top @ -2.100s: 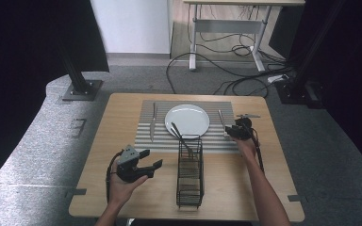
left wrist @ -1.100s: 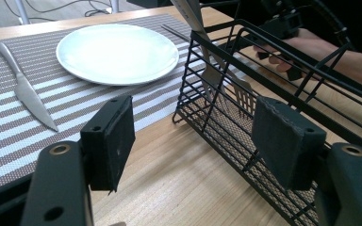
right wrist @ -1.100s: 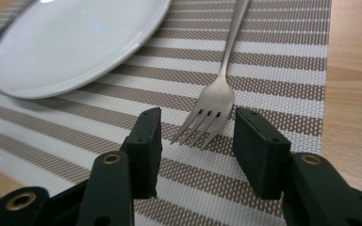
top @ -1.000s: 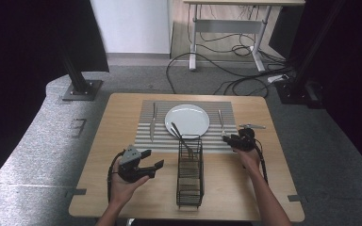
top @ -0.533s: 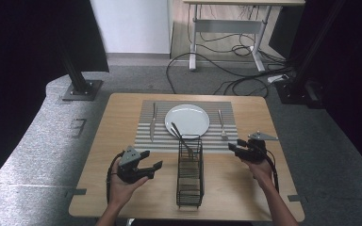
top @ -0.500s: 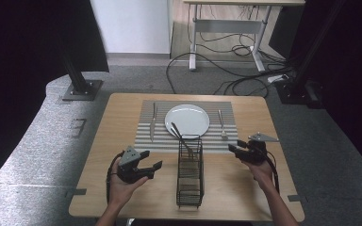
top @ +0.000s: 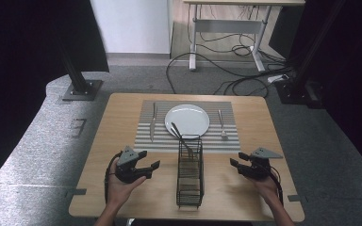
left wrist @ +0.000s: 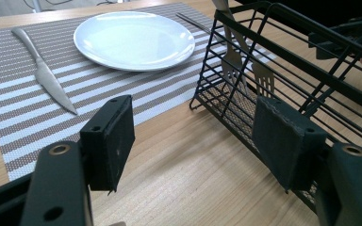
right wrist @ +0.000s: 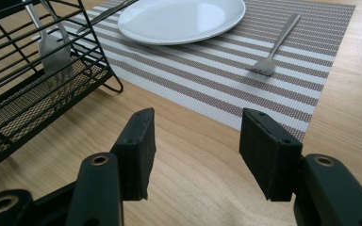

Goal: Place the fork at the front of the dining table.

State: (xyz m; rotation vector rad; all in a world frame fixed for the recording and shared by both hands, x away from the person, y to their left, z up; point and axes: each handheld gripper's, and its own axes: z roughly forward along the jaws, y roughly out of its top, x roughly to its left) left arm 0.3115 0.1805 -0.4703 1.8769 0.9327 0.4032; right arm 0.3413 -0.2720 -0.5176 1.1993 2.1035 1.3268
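Observation:
A white plate (top: 187, 119) sits on a striped placemat (top: 226, 140), with a knife (top: 152, 121) to its left and a fork (top: 222, 125) to its right. A black wire basket (top: 190, 172) stands in front of the plate and holds upright forks (top: 179, 136). My left gripper (top: 150, 160) is open and empty, left of the basket. My right gripper (top: 238, 159) is open and empty to the basket's right. The left gripper view shows the plate (left wrist: 134, 40), knife (left wrist: 45, 75) and basket (left wrist: 283, 70). The right gripper view shows the fork (right wrist: 275, 47), plate (right wrist: 181, 19) and basket (right wrist: 33, 80).
The wooden table (top: 122, 113) has bare wood on both sides of the placemat and around each hand. Beyond it are grey floor, a black stand base (top: 80, 89), cables (top: 226, 70) and another table's legs.
My right gripper has drawn back from beside the fork on the placemat toward the table's near edge, right of the basket. The left gripper has stayed put.

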